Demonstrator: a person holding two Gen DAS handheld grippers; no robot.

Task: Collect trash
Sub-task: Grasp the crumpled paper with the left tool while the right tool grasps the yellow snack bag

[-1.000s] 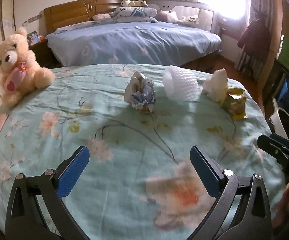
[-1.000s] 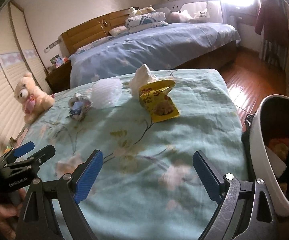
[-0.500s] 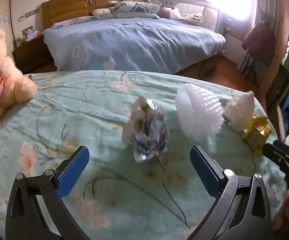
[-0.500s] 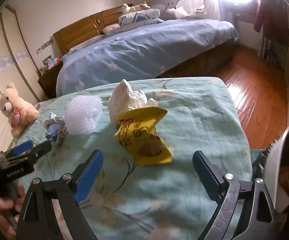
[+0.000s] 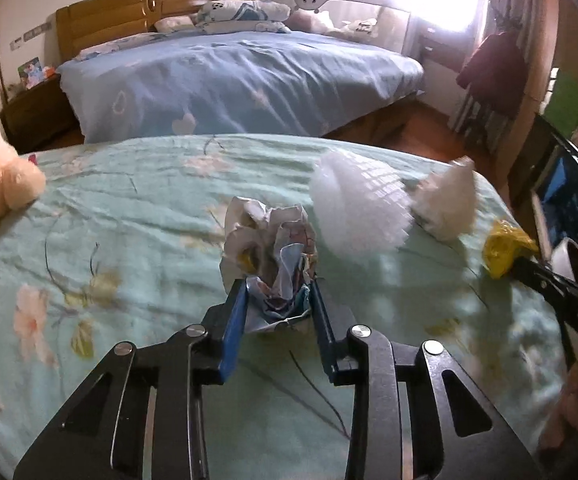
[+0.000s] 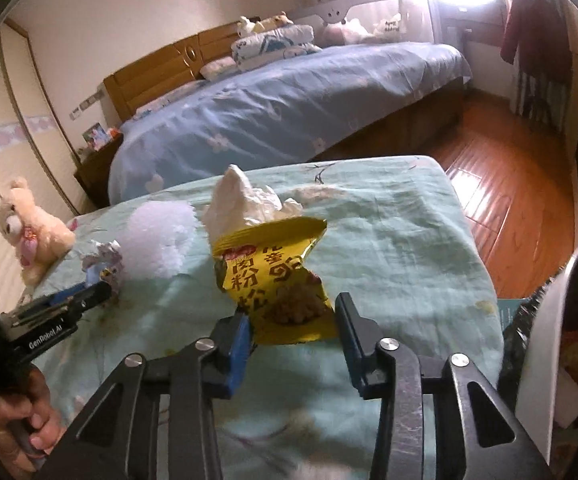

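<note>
A crumpled paper ball [image 5: 269, 248] lies on the green flowered bedspread [image 5: 121, 216]; its lower end is pinched between the blue pads of the left gripper [image 5: 277, 300], whose jaws have just been closing onto it; beside it, a yellow snack bag [image 6: 273, 280] is caught by its bottom edge in the right gripper [image 6: 295, 320], whose jaws have likewise just been closing, the left pad touching the bag while contact at the right pad cannot be told for sure; both pieces are taken low, probably so that they lift clear of the cloth. A white foam net [image 5: 357, 212] and a wad of white tissue [image 5: 449, 204] are left untouched just behind; a white bin [image 6: 549, 360] stands by the bed's right edge, seemingly placed there to receive the trash; a teddy bear [image 6: 29, 228] sits well apart at the left.
</note>
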